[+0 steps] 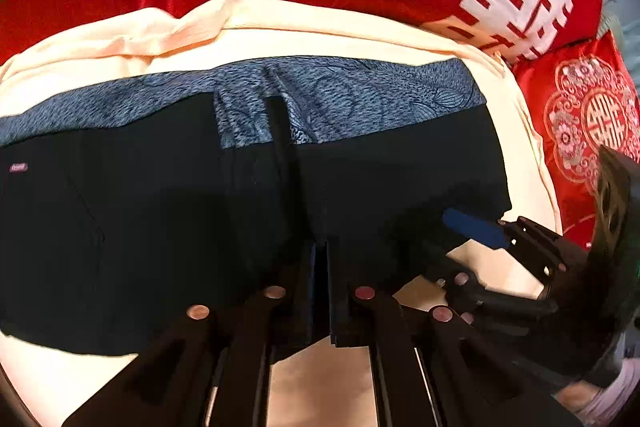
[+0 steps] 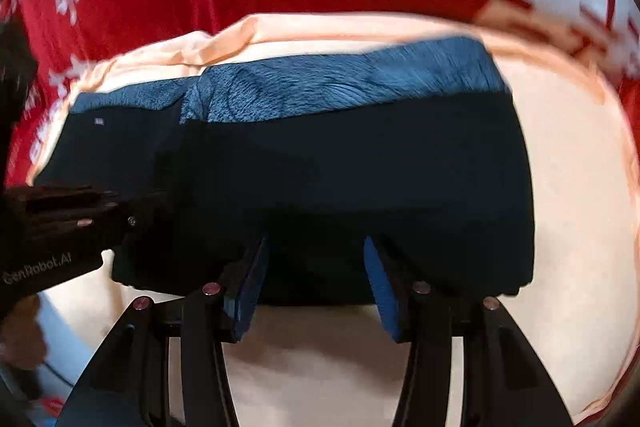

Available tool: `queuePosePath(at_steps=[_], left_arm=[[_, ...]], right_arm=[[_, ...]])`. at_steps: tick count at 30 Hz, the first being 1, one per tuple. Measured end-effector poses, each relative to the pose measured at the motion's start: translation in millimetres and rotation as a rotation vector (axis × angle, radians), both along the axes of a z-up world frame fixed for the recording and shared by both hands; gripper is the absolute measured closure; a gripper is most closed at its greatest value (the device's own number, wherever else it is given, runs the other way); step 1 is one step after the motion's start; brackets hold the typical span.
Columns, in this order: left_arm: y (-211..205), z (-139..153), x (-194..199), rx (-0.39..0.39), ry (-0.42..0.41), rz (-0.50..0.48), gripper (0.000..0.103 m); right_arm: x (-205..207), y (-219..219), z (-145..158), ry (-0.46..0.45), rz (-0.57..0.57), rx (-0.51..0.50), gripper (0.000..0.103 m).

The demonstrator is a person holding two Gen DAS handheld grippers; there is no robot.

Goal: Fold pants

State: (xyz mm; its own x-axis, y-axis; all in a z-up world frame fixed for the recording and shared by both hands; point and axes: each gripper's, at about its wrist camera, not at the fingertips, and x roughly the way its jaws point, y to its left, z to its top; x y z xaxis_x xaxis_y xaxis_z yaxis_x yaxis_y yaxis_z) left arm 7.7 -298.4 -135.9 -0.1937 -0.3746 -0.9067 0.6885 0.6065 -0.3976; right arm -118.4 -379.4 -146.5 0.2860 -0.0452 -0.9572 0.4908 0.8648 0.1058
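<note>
Here, in the left wrist view, the dark pants [image 1: 160,219] with a blue patterned band are spread across the frame's centre on a cream cloth [image 1: 320,23]. At bottom centre, the left gripper [image 1: 320,291] is clenched on the pants' near edge. In the right wrist view, the right gripper [image 2: 316,267] is seen released, its blue pads straddling the pants' near edge at lower centre.

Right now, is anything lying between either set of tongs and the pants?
Nothing visible. The left tongs are shut on the pants at their near edge; the right tongs are open, straddling that edge.
</note>
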Motion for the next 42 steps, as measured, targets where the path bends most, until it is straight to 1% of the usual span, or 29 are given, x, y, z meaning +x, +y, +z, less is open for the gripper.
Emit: queuePosePath(at_steps=[3,6,9,11,13,15,18,20,21,25,29,30,31,32,33,34,39,42], left_arm=[[6,6,0,-0.004,-0.019,0.028,0.097],[11,10,1,0.031,-0.073,0.039,0.097],[18,9,4,0.06,-0.091,0.059,0.097],[25,7,7,0.083,-0.089,0.085,0.097],[32,5,9,0.104,-0.087,0.111,0.097],[39,2,10,0.117,-0.077,0.13,0.097],[50,-1,12,0.141,-0.075,0.162,0.097],[56,-2,13,0.156,-0.079,0.18,0.097],[60,-3,13,0.166,-0.083,0.191,0.097],[70,-6,16,0.209,-0.086,0.213,0.097],[80,-8,19,0.226,-0.084,0.237,0.097],[82,-8,19,0.229,-0.085,0.241,0.095],[84,-8,20,0.233,-0.087,0.246,0.067],[88,-7,20,0.237,-0.094,0.26,0.028],[91,-6,21,0.241,-0.106,0.275,0.017],[95,-3,22,0.235,-0.128,0.292,0.015],[110,-4,27,0.239,-0.115,0.31,0.015],[119,-7,32,0.257,-0.123,0.326,0.015]], right_arm=[[1,0,11,-0.033,0.008,0.06,0.05],[2,-12,25,-0.071,-0.041,0.064,0.054],[17,-29,33,-0.104,-0.084,0.08,0.054],[36,-36,32,-0.097,-0.087,0.059,0.056],[51,-39,28,-0.099,-0.079,0.062,0.056],[67,-36,15,-0.063,-0.06,0.06,0.056],[82,-21,-15,0.045,-0.014,0.066,0.057],[81,-8,-15,0.034,0.008,-0.014,0.057],[80,-4,-15,0.04,0.014,-0.021,0.057],[70,5,-9,0.043,-0.003,-0.004,0.056],[61,12,-1,0.047,-0.01,-0.008,0.056],[57,13,1,0.046,-0.013,-0.008,0.056],[57,13,2,0.046,-0.014,-0.008,0.056],[56,14,3,0.047,-0.016,-0.009,0.056],[55,19,4,0.048,-0.016,-0.014,0.056],[54,22,5,0.051,-0.014,-0.02,0.056],[54,32,5,0.071,-0.005,-0.017,0.056],[61,46,-1,0.081,0.034,0.023,0.056]])
